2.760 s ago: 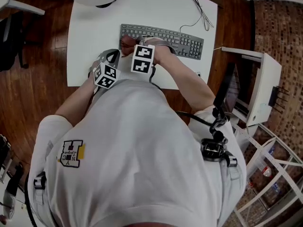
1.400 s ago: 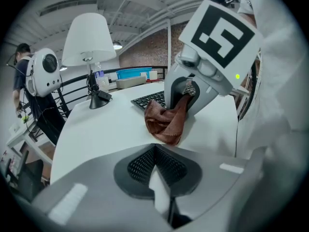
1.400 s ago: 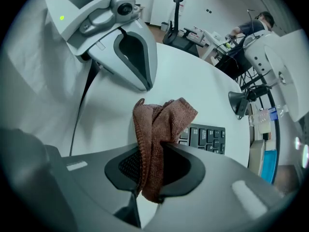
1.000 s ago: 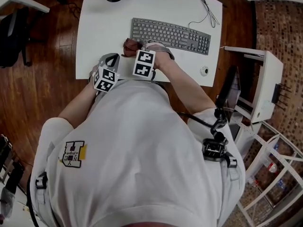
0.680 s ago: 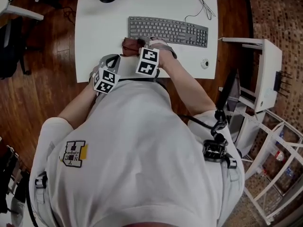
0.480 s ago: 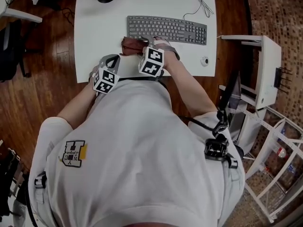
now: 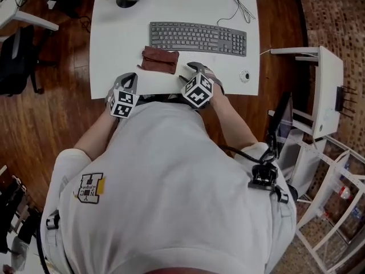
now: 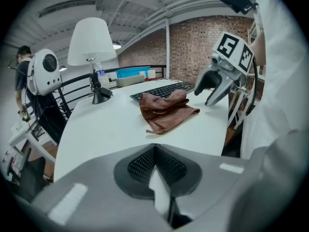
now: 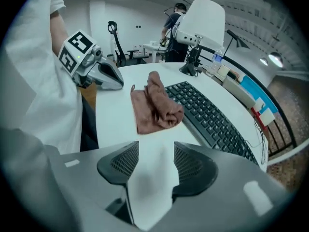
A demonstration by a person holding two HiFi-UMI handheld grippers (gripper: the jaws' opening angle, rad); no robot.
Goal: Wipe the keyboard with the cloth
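As if done wiping, leaves cloth (image 7: 159, 60) crumpled beside keyboard (image 7: 198, 37), right gripper (image 7: 194, 68) empty, jaws apart though just narrowing, left gripper (image 7: 129, 76) closed, empty.

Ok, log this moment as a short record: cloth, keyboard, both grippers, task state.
cloth: brown, crumpled on the white desk by the keyboard's near edge, in neither gripper
keyboard: grey, flat on the desk, nothing on it
left gripper: shut, empty, at the desk's near edge
right gripper: open, jaws just been closing partway, nothing between them, clear of the cloth
task state: no wiping under way
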